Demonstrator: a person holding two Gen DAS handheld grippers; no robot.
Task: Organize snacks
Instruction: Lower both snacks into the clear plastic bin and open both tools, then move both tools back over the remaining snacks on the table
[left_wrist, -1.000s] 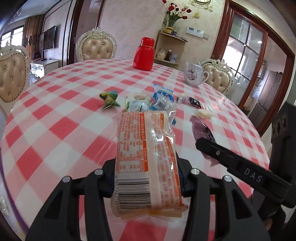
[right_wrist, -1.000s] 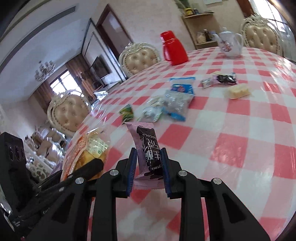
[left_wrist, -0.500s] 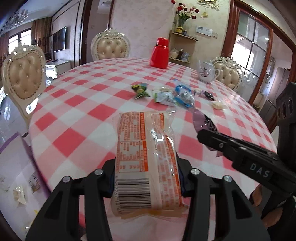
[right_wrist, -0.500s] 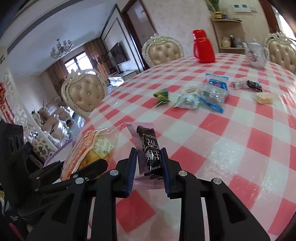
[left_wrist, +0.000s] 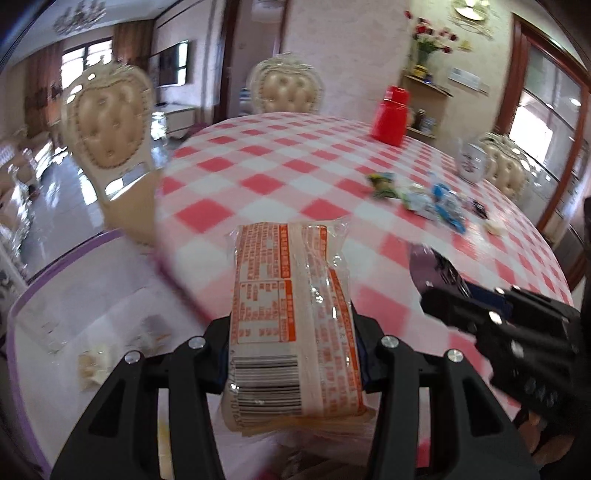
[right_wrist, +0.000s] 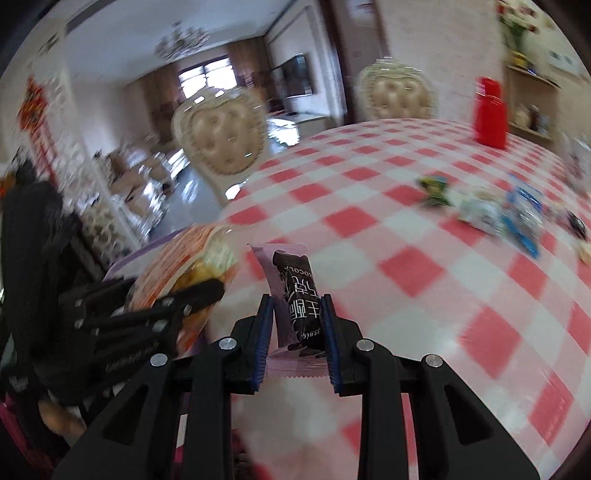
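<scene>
My left gripper (left_wrist: 291, 332) is shut on an orange-and-clear snack pack (left_wrist: 291, 306) and holds it above the table's near left edge. My right gripper (right_wrist: 297, 321) is shut on a purple chocolate bar wrapper (right_wrist: 295, 291), held upright over the tablecloth. The right gripper shows in the left wrist view (left_wrist: 461, 295) at the right; the left gripper shows in the right wrist view (right_wrist: 192, 295) at the left. Several loose snacks (left_wrist: 424, 201) lie on the far right of the red-checked table (left_wrist: 280, 184). A white bin with a purple rim (left_wrist: 66, 302) holding small snacks sits below left.
A red thermos (left_wrist: 391, 114) and a white teapot (left_wrist: 472, 162) stand at the table's far side. Cream tufted chairs (left_wrist: 110, 122) stand left and behind the table. The view is motion-blurred.
Both grippers have pulled back and swung left, away from the loose snacks, each keeping its snack. The table's left edge and the purple-rimmed bin have come into view.
</scene>
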